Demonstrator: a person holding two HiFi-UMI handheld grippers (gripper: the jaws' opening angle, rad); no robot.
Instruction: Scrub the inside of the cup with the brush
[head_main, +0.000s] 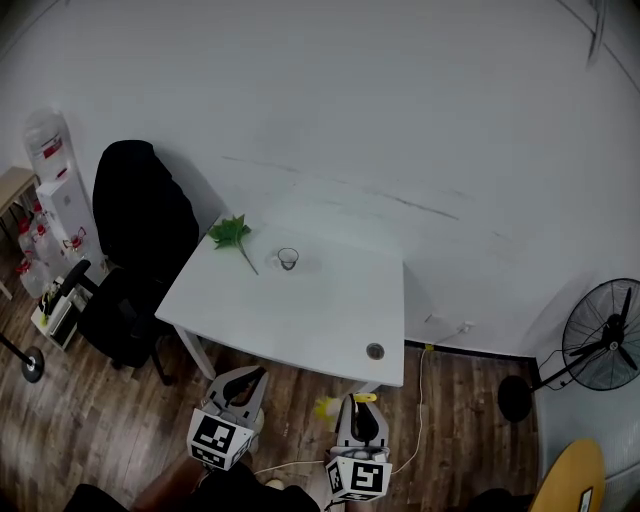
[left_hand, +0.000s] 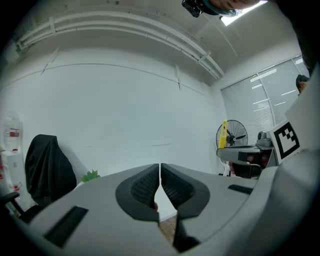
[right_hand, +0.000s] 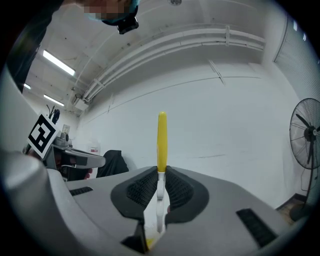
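Note:
A small clear cup (head_main: 288, 259) stands on the white table (head_main: 320, 320), toward its far side. Both grippers hang low in front of the table's near edge, well short of the cup. My left gripper (head_main: 248, 380) is shut with nothing between its pads (left_hand: 160, 175). My right gripper (head_main: 364, 402) is shut on a brush (right_hand: 161, 142) with a yellow handle and white neck. The handle sticks up past the jaws in the right gripper view. Its yellow head (head_main: 326, 410) shows to the left of that gripper. The cup does not appear in either gripper view.
A green leafy sprig (head_main: 232, 235) lies on the table left of the cup. A round cable hole (head_main: 375, 351) is near the table's front right corner. A black chair with a dark jacket (head_main: 140, 225) stands at the left, a water dispenser (head_main: 55, 175) beyond it. A floor fan (head_main: 603, 335) stands at the right.

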